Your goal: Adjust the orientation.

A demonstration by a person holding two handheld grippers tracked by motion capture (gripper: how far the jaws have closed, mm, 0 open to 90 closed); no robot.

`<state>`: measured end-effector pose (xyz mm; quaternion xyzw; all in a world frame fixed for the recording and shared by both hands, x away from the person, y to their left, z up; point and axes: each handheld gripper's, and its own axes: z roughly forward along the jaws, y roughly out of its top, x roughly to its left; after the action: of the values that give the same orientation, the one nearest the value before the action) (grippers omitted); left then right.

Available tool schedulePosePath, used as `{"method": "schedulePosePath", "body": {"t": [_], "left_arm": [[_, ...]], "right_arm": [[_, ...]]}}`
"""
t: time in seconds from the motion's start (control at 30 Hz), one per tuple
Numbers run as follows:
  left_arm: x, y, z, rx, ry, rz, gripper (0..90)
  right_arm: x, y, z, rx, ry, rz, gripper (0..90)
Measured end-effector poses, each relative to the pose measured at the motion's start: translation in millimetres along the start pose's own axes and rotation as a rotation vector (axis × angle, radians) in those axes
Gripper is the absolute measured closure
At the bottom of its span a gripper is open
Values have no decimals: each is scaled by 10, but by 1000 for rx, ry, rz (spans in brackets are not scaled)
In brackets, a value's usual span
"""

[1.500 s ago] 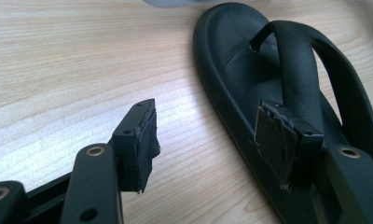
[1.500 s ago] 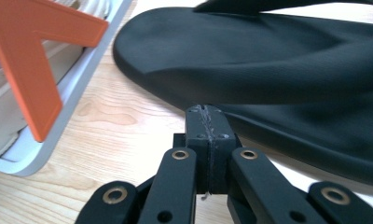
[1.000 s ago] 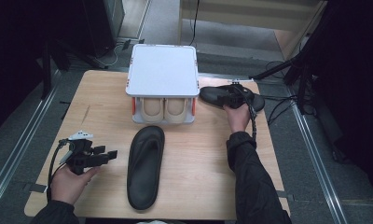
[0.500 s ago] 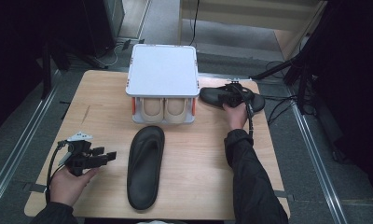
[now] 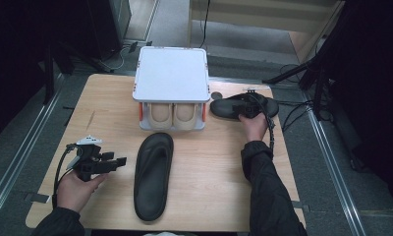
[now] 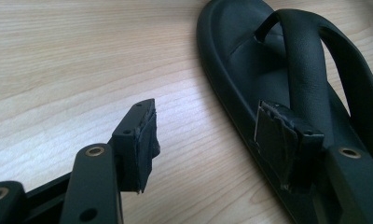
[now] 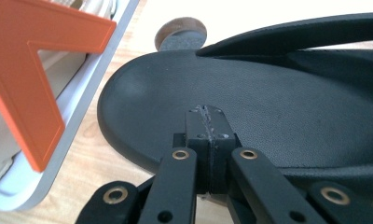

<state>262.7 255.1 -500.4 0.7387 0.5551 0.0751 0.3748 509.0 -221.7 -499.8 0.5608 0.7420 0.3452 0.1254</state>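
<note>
Black unmarked sandal (image 5: 153, 176), right hand-held gripper (image 7: 206, 122) on second sandal (image 7: 287, 98)

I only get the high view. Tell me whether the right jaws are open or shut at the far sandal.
Observer: Shut. In the right gripper view the right gripper has its pads pressed together with nothing between them, low in front of the far sandal.
Operator: Now report the left jaws.
Observer: The left gripper is open. One jaw lines up with the near sandal rim, the other with bare table.
Operator: Describe the small thing past the far sandal's end.
Observer: It is a round disc, brown and grey, lying on the table just beyond the sandal.
</note>
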Motion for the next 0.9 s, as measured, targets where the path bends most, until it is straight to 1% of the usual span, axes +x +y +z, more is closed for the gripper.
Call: {"method": "schedulePosePath", "body": {"t": [0.13, 0.17, 0.3, 0.43, 0.57, 0.63, 0.7, 0.8, 0.9], "left_arm": [[2, 39, 23, -2, -8, 8, 393], [2, 50, 25, 5, -15, 9, 393], [-12, 80, 56, 4, -19, 17, 393], [-27, 108, 80, 11, -26, 29, 393], [-38, 132, 97, 10, -31, 41, 393], [-39, 150, 108, 11, -36, 42, 392], [-37, 171, 127, 13, -39, 45, 392], [-38, 196, 155, 13, -43, 44, 392], [-41, 226, 172, 20, -51, 55, 393]], "right_arm": [[-11, -46, -39, -1, 8, 0, 900], [-14, -57, -51, -2, 8, -2, 900], [-30, -93, -95, 6, 21, 3, 900], [-48, -138, -138, 2, 27, 4, 900], [-70, -177, -179, 4, 28, 11, 900], [-69, -190, -199, 11, 29, 9, 900], [-73, -216, -219, 5, 30, -4, 900], [-81, -242, -249, 10, 32, -6, 900], [-98, -273, -281, 11, 32, -3, 900]]}}
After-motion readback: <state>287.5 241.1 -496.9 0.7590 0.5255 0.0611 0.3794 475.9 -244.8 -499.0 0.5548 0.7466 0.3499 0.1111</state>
